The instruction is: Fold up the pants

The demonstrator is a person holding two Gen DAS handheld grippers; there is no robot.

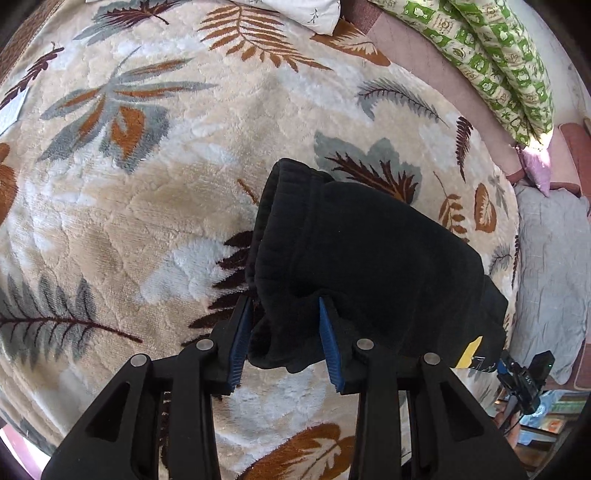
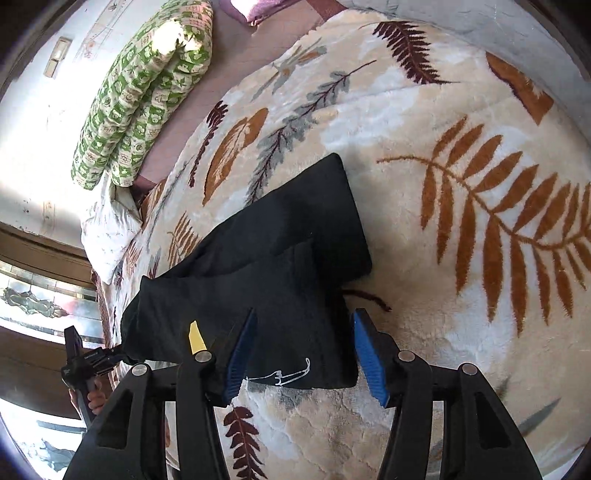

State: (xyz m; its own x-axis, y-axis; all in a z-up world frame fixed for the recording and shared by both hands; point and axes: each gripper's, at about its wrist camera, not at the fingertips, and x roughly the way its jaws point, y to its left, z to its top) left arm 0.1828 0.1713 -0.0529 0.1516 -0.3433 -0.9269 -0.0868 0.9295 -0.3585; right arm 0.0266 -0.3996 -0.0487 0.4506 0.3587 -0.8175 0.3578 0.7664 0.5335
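Black pants (image 1: 369,266) lie folded in a compact bundle on a cream blanket with leaf prints (image 1: 147,221). In the left wrist view my left gripper (image 1: 286,314) is open, its blue pads on either side of the ribbed waistband end. In the right wrist view the pants (image 2: 266,280) show a yellow tag (image 2: 196,336) and a white logo (image 2: 284,374). My right gripper (image 2: 303,328) is open, its pads straddling the near edge of the pants. Whether the pads touch the cloth I cannot tell. Each gripper shows small in the other's view: the right (image 1: 524,380), the left (image 2: 86,363).
A green patterned quilt roll (image 2: 147,92) lies along the far side of the bed, also in the left wrist view (image 1: 491,59). A white pillow (image 1: 295,11) sits at the top. A grey cover (image 1: 550,277) lies at the right. The blanket (image 2: 461,277) spreads around the pants.
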